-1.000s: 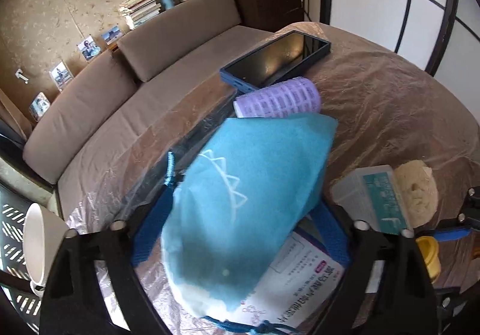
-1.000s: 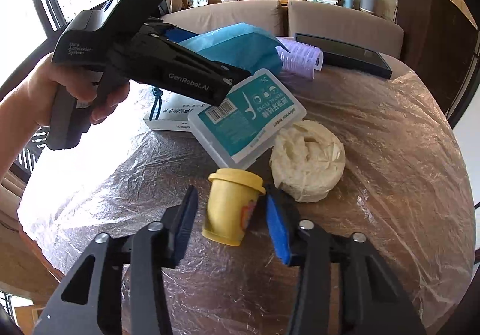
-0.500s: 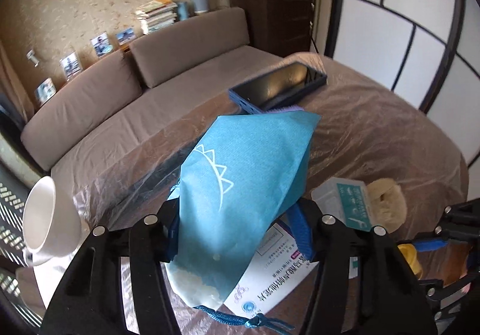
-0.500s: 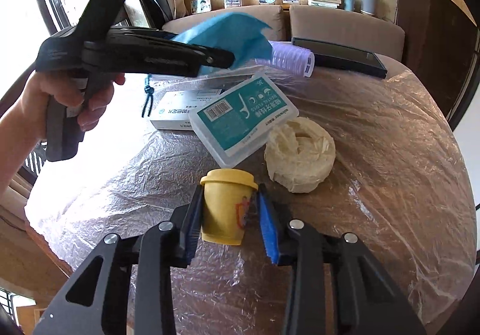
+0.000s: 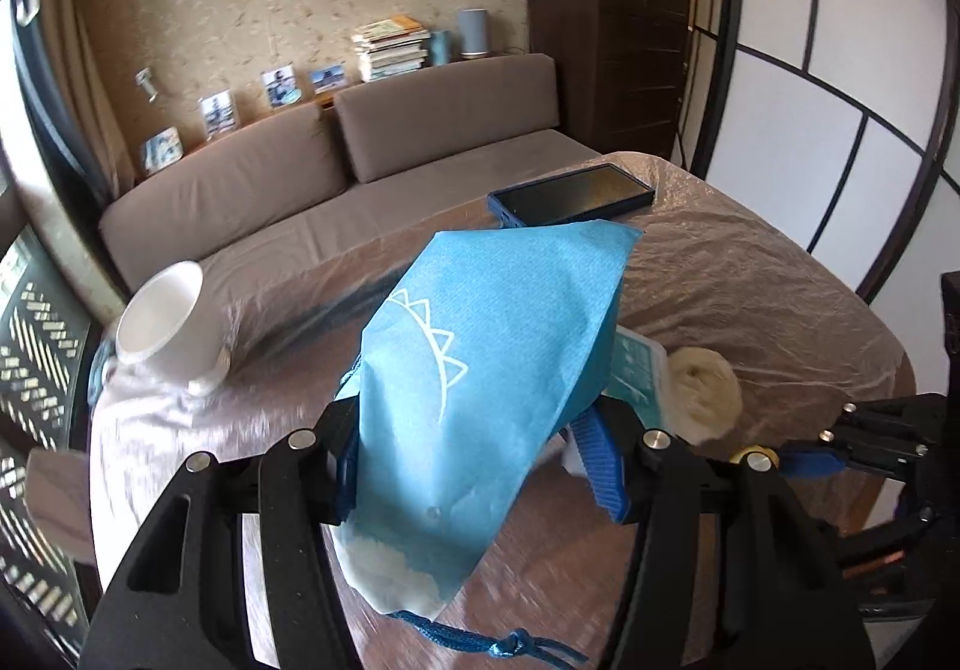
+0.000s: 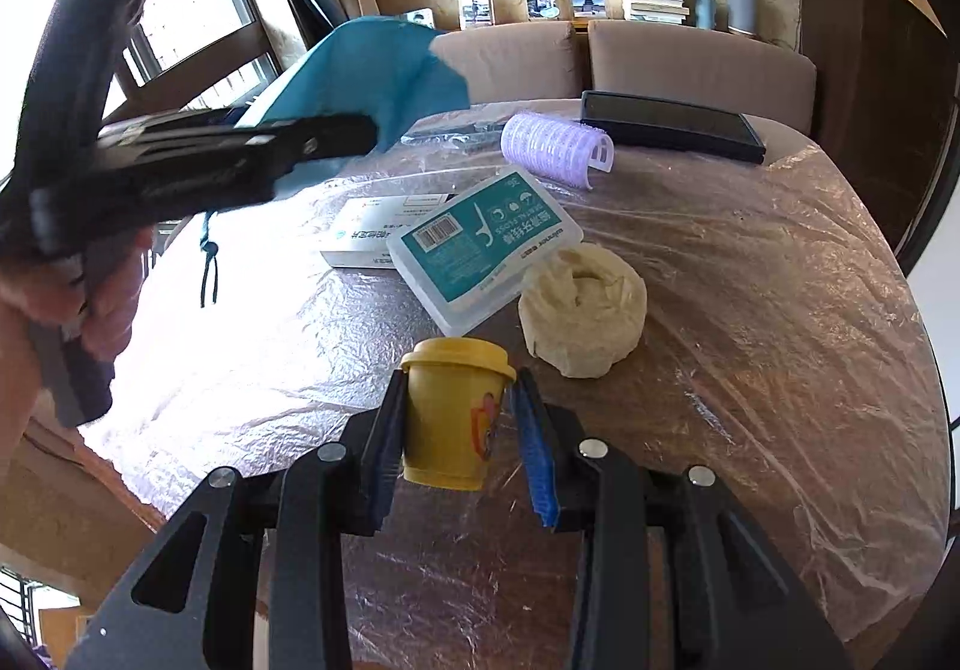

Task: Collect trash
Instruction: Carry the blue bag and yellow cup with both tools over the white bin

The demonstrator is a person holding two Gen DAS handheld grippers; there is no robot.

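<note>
1. My left claw (image 5: 474, 466) has just closed on the blue bag (image 5: 480, 346) and lifted it off the counter (image 6: 750, 310).
2. My right claw (image 6: 459, 430) now grips the yellow cup (image 6: 453, 418), near the counter's edge.
3. The crumpled paper wad (image 6: 585, 325) just right of the cup looks like trash left to collect.

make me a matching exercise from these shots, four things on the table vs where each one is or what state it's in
Things:
1. blue drawstring bag
2. yellow tub
3. purple hair roller
4. white cup

Places or states:
A. lying on its side in front of the dark tablet
B. clamped in the left gripper, lifted off the table
C. tipped over near the table edge
D. upright between the shut jaws of the right gripper

Pairs: 1-B, 2-D, 3-A, 4-C
</note>
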